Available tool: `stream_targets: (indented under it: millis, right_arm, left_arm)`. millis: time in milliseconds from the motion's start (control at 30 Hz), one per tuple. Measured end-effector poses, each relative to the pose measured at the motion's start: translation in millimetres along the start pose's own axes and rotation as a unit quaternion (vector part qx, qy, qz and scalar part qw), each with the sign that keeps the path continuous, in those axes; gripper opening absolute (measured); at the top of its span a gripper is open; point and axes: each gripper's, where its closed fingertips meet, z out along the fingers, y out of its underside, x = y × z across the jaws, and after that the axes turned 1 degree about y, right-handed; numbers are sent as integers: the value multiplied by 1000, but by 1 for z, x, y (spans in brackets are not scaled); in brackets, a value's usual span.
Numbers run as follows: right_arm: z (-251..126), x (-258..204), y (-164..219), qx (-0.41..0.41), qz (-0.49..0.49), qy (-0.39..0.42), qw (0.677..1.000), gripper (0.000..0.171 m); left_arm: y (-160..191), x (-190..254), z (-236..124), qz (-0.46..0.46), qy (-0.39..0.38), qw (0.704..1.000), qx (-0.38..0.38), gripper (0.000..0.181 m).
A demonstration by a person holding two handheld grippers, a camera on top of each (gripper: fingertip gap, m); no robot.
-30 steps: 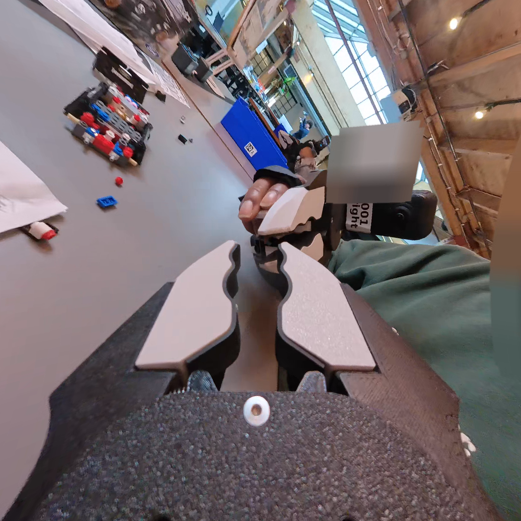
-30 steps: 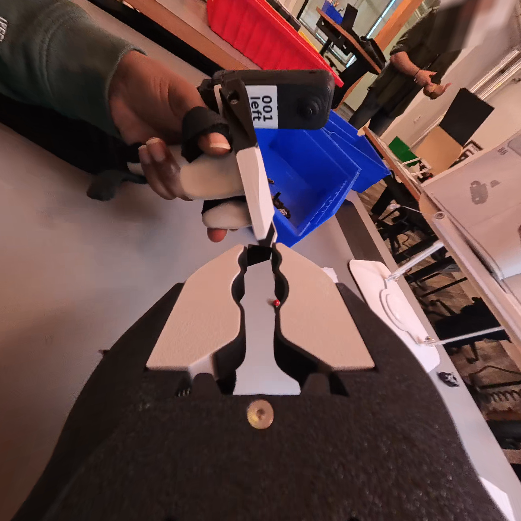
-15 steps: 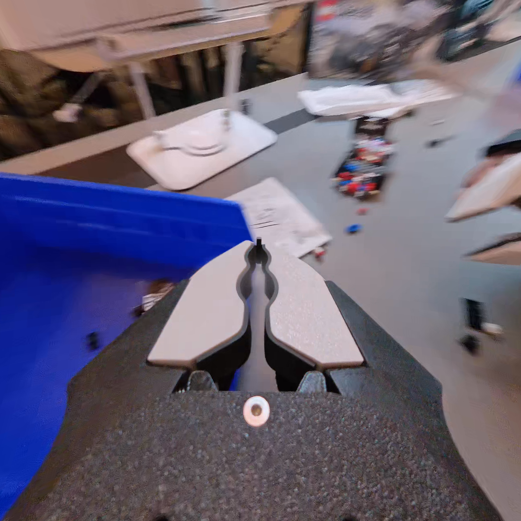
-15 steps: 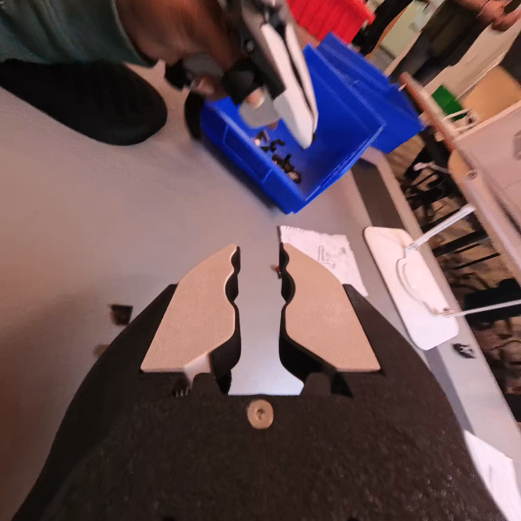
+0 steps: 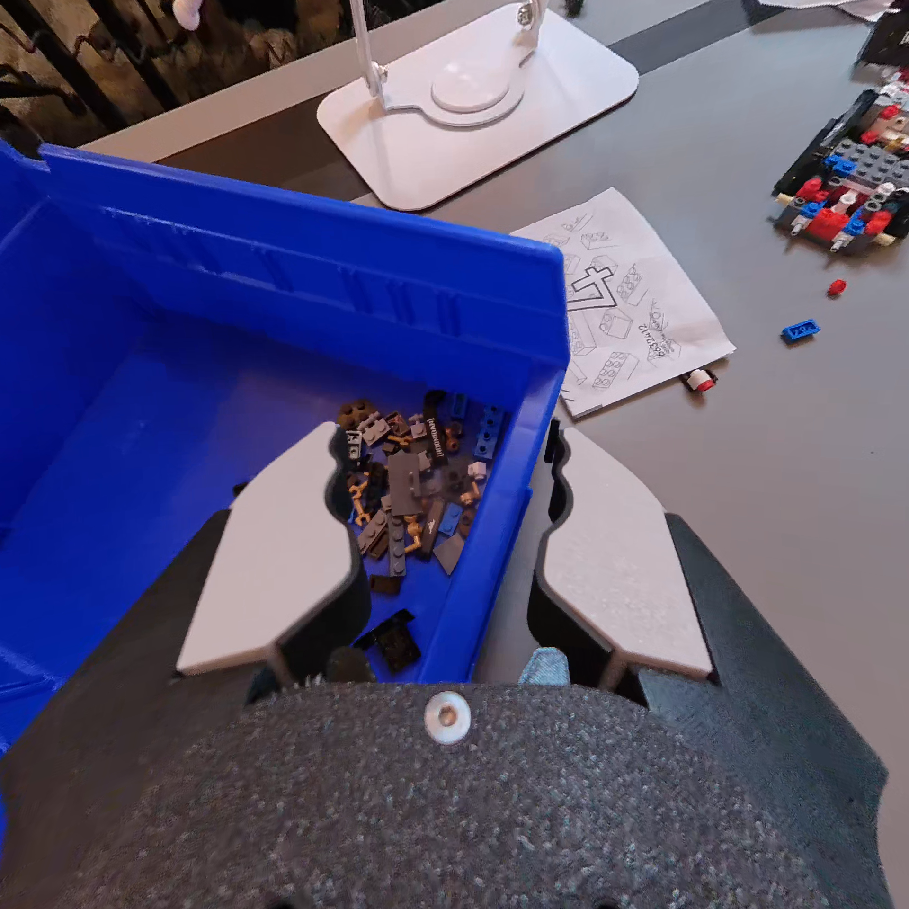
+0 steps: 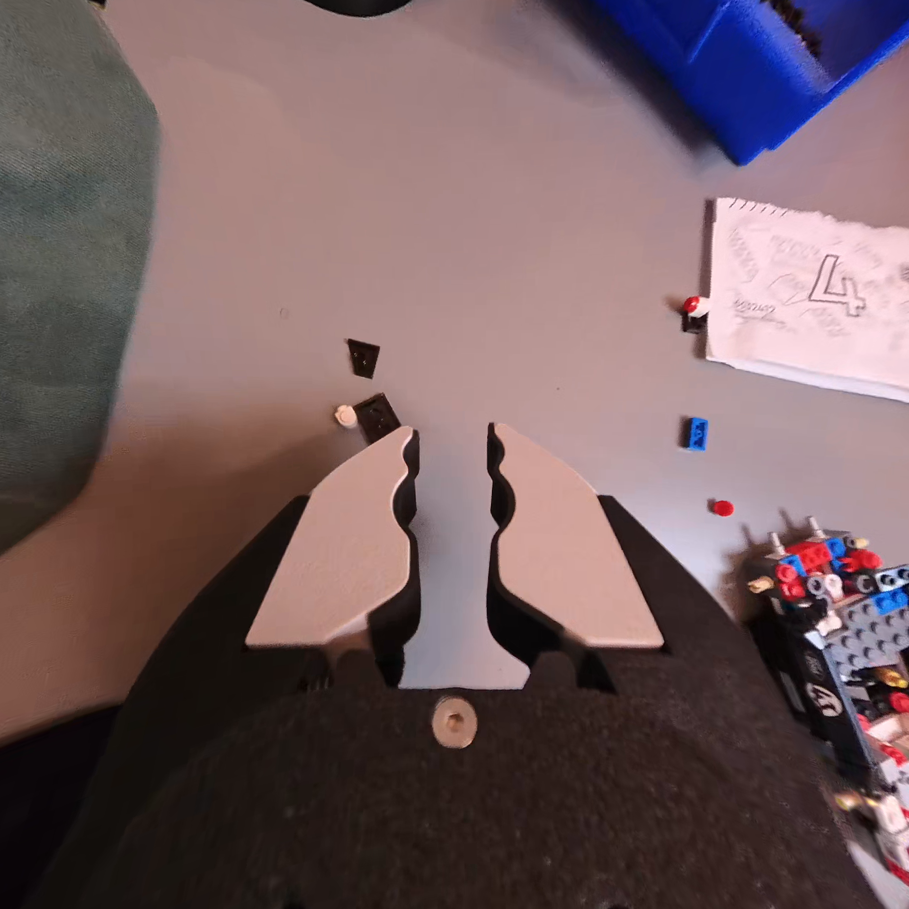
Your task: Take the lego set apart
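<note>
The partly built lego set [image 5: 856, 196] lies on the grey table at the far right, with black, grey, red and blue bricks; it also shows at the lower right in the right wrist view [image 6: 846, 615]. My left gripper [image 5: 447, 438] is open wide and empty, above the right wall of the blue bin [image 5: 295, 275], which holds a pile of loose pieces [image 5: 413, 492]. My right gripper [image 6: 451, 432] is open and empty, low over the table. Two black plates [image 6: 364, 358] [image 6: 376, 415] and a white stud [image 6: 346, 415] lie just left of its left fingertip.
A blue plate [image 6: 695, 433], a red stud [image 6: 722, 507] and a red-and-white piece [image 6: 694, 307] lie loose near a printed paper sheet [image 6: 811, 295]. A white stand base [image 5: 482, 103] sits behind the bin. A green sleeve [image 6: 59, 246] fills the left edge. The left gripper is farther from the white stud [image 6: 346, 415], some 25 centimeters, than the right, some 4 centimeters. Measured from the fingertips, the partly built lego set [image 5: 856, 196] is 15 centimeters or so from the right gripper and 25 centimeters from the left. It is also in sight in the right wrist view [image 6: 829, 591].
My left gripper swung away from the right one to above the bin, shut on a small dark piece, then opened wide. My right gripper opened and moved down toward the loose black plates.
</note>
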Motion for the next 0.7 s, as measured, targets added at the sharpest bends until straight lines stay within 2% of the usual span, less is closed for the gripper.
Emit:
stream_targets:
  millis: [133,333,433,533,700]
  right_arm:
    - [5,-7,6,-11,6,-25,1000,26]
    - [16,-22,10,-31,-1,-60,998,26]
    - [16,-23,10,-31,2,-63,998,26]
    - [16,-24,10,-30,2,-67,997,26]
    - [16,-23,12,-34,3,-67,997,26]
  left_arm:
    - [5,-2,1,9,-7,1000,-12,83]
    - [34,16,11,32,40,995,-87,89]
    - [41,23,12,56,54,991,-106,86]
    - [42,36,9,72,89,988,-107,74]
    - [30,31,5,84,70,991,-74,54]
